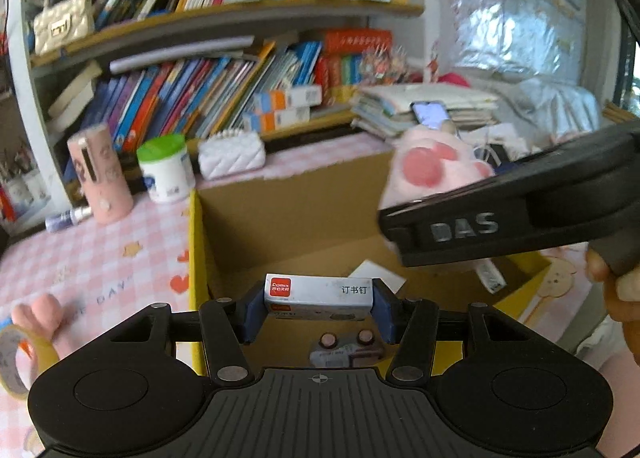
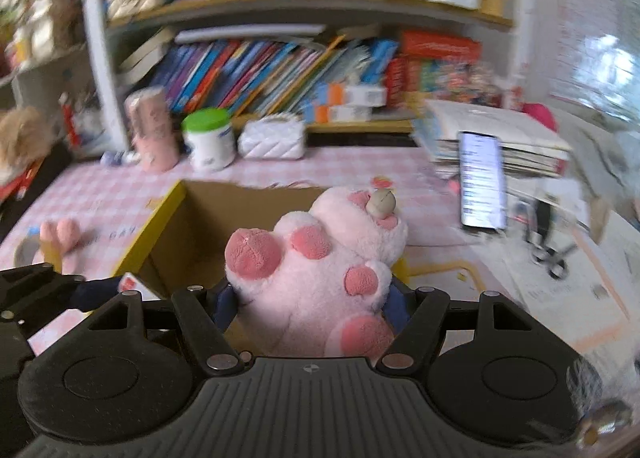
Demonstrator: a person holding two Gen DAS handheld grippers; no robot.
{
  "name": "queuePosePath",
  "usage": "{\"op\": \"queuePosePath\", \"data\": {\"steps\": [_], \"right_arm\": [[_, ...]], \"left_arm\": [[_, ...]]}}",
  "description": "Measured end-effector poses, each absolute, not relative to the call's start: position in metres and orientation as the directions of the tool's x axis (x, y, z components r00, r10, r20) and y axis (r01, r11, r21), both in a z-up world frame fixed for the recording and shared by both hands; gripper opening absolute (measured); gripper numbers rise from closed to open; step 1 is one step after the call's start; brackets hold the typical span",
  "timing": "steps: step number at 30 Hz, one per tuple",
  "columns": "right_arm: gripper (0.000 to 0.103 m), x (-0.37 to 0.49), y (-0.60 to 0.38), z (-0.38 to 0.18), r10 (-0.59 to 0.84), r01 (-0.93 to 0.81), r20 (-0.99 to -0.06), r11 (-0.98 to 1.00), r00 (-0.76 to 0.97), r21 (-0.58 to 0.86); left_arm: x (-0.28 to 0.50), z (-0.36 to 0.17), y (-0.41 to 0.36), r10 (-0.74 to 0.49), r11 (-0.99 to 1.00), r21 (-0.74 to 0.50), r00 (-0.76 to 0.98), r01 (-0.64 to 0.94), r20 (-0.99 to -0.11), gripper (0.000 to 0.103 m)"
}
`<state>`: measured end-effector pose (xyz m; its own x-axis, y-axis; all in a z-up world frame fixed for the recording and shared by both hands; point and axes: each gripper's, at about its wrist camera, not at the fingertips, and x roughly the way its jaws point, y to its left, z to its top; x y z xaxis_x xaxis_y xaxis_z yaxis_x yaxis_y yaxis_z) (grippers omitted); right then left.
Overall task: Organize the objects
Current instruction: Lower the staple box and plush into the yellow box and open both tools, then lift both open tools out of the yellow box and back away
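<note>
Left wrist: fingers (image 1: 256,312) pinch staple box (image 1: 318,294); right fingers (image 2: 226,306) pinch plush paw (image 2: 316,270).

Leaning books (image 1: 192,98) fill the bookshelf; a lit phone (image 2: 481,182) rests against stacked papers (image 2: 500,138)

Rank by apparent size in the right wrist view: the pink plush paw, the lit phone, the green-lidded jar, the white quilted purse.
1. pink plush paw, nearest the camera, which inflates it
2. lit phone
3 and 4. green-lidded jar and white quilted purse: too alike to rank

Bookshelf (image 2: 280,70) titles blurred; tape roll (image 1: 20,362) cut by the left edge.
</note>
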<state>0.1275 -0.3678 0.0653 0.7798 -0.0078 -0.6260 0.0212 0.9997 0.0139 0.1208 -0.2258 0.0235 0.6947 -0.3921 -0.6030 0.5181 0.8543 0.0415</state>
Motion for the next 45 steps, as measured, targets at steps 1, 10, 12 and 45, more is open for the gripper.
{"op": "queuePosePath", "data": {"steps": [1, 10, 12, 45], "right_arm": [[0.068, 0.134, -0.367, 0.062, 0.008, -0.001, -0.638, 1.000, 0.770, 0.012], [0.068, 0.193, -0.350, 0.029, 0.099, -0.174, -0.755, 0.984, 0.648, -0.021], [0.068, 0.202, -0.347, 0.023, 0.099, -0.194, -0.774, 0.981, 0.625, -0.031], [0.091, 0.145, -0.354, 0.065, 0.056, -0.073, -0.664, 0.997, 0.745, 0.002]], "left_arm": [[0.123, 0.020, -0.227, -0.384, 0.857, 0.041, 0.690, 0.514, -0.613, 0.053], [0.137, 0.004, -0.235, -0.339, 0.873, 0.041, 0.664, 0.487, -0.667, 0.053], [0.139, 0.003, -0.236, -0.336, 0.876, 0.036, 0.662, 0.481, -0.670, 0.053], [0.082, 0.040, -0.185, -0.353, 0.909, 0.001, 0.772, 0.416, -0.528, 0.098]]}}
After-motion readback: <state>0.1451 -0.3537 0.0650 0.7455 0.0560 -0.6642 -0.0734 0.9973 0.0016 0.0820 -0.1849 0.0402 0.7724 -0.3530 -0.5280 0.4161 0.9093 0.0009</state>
